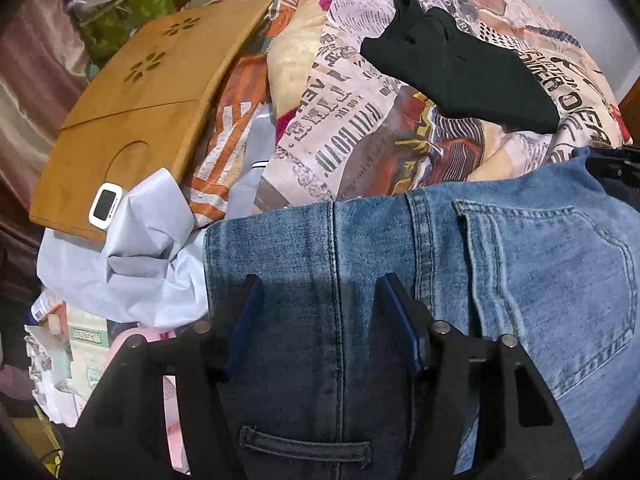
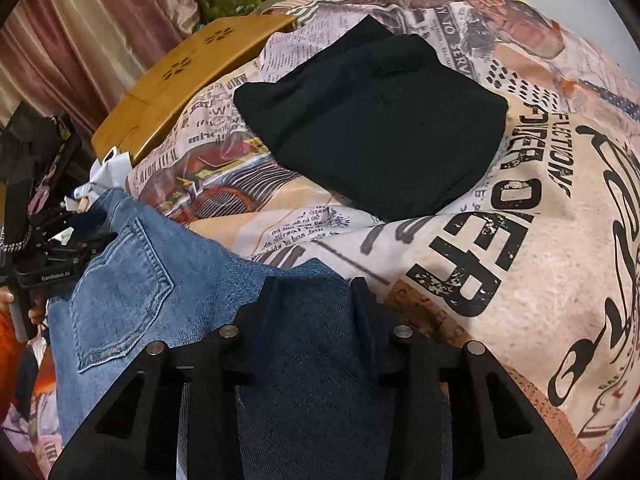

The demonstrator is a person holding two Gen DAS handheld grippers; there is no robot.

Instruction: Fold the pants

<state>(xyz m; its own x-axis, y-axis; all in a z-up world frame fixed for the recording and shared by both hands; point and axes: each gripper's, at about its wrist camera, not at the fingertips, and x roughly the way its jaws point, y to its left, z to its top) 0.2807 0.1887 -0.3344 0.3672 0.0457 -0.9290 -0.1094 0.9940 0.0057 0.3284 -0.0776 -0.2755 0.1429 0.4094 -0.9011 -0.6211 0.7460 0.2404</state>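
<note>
Blue jeans (image 1: 520,264) lie across the near part of the bed, back pocket up. My left gripper (image 1: 318,284) has its jaws apart with denim between them at the waistband end. The jeans also show in the right wrist view (image 2: 132,280). My right gripper (image 2: 316,284) has its jaws apart around a darker fold of denim. The left gripper shows in the right wrist view (image 2: 60,236) at the far left edge of the jeans. A folded black garment (image 2: 372,128) lies beyond on the bedspread.
A newspaper-print bedspread (image 2: 520,240) covers the bed. A wooden lap table (image 1: 132,112) with a small white device (image 1: 105,204) lies at the left. Pale grey cloth (image 1: 136,256) is bunched beside the jeans. Curtains (image 2: 80,32) hang behind.
</note>
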